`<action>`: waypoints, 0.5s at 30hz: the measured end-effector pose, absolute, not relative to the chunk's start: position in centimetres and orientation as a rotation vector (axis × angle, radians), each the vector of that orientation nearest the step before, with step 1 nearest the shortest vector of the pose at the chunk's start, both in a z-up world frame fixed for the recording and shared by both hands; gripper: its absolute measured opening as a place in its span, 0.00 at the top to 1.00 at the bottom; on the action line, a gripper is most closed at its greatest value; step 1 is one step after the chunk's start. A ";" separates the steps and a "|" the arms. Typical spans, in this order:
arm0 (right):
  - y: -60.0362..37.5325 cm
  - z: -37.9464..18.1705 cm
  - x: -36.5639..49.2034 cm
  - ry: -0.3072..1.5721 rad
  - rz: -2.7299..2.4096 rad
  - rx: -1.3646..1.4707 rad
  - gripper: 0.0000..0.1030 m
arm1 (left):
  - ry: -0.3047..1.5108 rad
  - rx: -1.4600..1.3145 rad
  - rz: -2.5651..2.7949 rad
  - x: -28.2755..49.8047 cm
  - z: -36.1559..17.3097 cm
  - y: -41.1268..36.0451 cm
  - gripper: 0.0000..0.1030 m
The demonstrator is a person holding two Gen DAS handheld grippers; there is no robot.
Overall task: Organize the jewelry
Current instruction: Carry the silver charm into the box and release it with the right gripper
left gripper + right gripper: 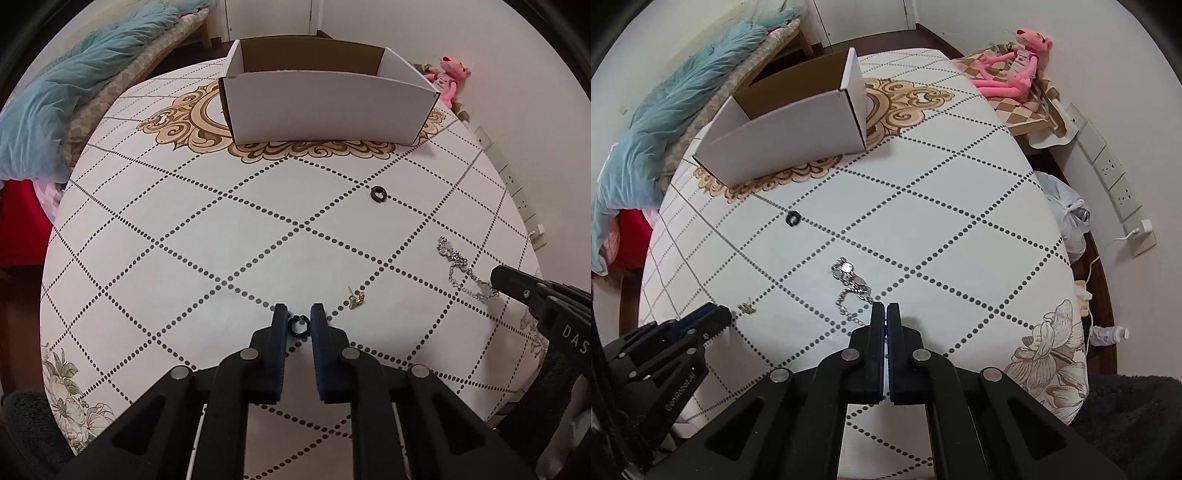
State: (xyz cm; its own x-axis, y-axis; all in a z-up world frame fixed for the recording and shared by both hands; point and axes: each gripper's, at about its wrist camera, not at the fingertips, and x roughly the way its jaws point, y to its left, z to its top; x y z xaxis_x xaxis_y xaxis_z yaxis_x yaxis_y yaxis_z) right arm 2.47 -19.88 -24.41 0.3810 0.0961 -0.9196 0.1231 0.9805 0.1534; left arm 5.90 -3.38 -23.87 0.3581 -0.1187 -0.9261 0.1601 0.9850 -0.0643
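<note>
On the patterned tablecloth (221,221), my left gripper (299,324) is bracketing a small black ring (297,325), jaws narrowly parted. My right gripper (885,314) is pinching the silver chain bracelet (851,286). Lying apart: gold earring (356,298), second black ring (378,193); white box (325,107) sitting beyond.

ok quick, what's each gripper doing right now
Left gripper: partly open, fingers either side of a small black ring, not clamped.
Right gripper: shut on the end of the silver bracelet.
</note>
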 end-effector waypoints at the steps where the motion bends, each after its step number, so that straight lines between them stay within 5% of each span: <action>1: -19.8 -24.1 2.5 1.178 -0.011 0.215 0.99 | 1.188 0.037 -0.181 5.9 -23.8 -3.3 0.90; 15: -19.5 -14.9 5.2 1.040 0.135 0.298 0.99 | 1.085 -0.090 -0.263 8.2 -14.9 -1.1 0.90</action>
State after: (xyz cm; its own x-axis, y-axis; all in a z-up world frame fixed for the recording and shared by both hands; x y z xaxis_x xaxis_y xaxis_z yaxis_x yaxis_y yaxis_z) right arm 5.16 -19.49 -14.94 0.5023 0.2501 -0.8277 0.0308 0.9515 0.3062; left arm 8.20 -1.05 -14.95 0.4395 -0.2554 -0.8612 0.1677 0.9652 -0.2007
